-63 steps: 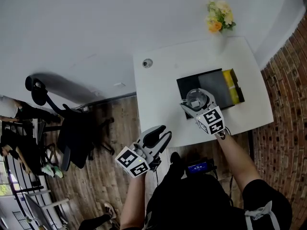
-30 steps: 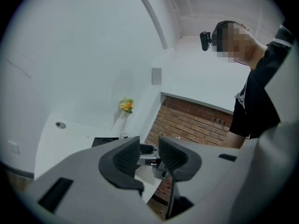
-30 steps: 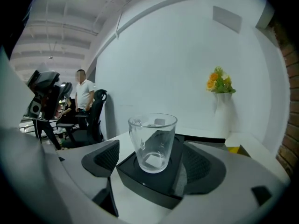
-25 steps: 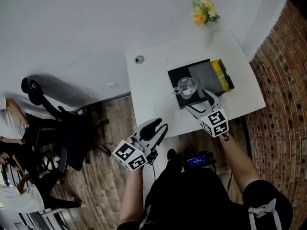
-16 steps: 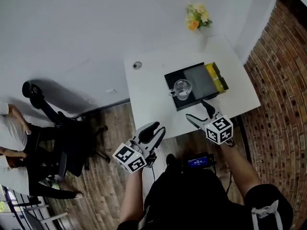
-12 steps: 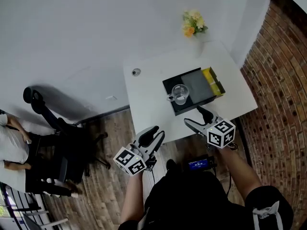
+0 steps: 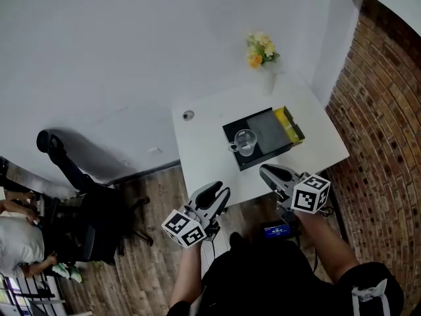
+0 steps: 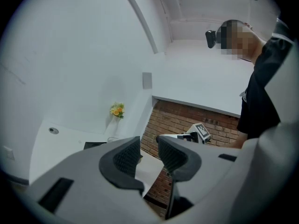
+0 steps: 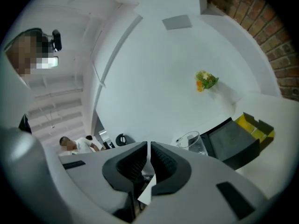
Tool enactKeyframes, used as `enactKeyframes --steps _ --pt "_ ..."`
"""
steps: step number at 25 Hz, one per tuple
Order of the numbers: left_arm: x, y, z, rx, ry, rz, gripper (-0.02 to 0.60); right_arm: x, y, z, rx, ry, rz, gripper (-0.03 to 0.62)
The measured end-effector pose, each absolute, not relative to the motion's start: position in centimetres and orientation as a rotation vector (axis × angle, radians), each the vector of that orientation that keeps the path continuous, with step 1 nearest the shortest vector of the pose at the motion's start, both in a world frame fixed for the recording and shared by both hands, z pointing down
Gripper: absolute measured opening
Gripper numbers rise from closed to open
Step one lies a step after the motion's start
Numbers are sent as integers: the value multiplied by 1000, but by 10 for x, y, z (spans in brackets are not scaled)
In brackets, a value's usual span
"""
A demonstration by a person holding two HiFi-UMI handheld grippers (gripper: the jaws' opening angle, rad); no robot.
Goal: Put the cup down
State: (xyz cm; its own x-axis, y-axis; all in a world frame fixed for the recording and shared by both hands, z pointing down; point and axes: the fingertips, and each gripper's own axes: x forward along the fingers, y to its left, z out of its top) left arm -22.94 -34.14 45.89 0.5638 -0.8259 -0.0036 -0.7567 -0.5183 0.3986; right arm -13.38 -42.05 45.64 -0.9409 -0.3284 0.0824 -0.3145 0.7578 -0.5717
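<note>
Clear glass cup (image 7: 245,141), handled and round, stands upright on the matte black tray (image 7: 271,128), ahead of the right gripper (image 7: 264,170) and apart from it. Judged set down, so no grip is needed. Right jaws are closing, ribbed pads almost together, nothing between them. Left gripper (image 7: 222,192) hangs idle short of the white table (image 7: 204,143), jaws slightly spread, empty.

Just off the near edge of the table (image 7: 200,151), the left gripper (image 7: 220,193) has its jaws slightly apart and empty; the right gripper (image 7: 266,171) jaws are closing on nothing.
</note>
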Motion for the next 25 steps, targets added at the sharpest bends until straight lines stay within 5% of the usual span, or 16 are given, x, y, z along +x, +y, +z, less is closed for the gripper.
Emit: enactKeyframes --steps 5,8,25 --pt "-229 -335 457 2450 -1311 -303 88 -133 -412 454 -445 2870 -1027 14" --pt "-231 -332 456 2455 -1312 -318 8 -133 -411 453 -406 2824 -1093 12" --pt "-225 -336 460 2454 -1269 -318 8 -139 -417 463 -472 2904 -1059 12"
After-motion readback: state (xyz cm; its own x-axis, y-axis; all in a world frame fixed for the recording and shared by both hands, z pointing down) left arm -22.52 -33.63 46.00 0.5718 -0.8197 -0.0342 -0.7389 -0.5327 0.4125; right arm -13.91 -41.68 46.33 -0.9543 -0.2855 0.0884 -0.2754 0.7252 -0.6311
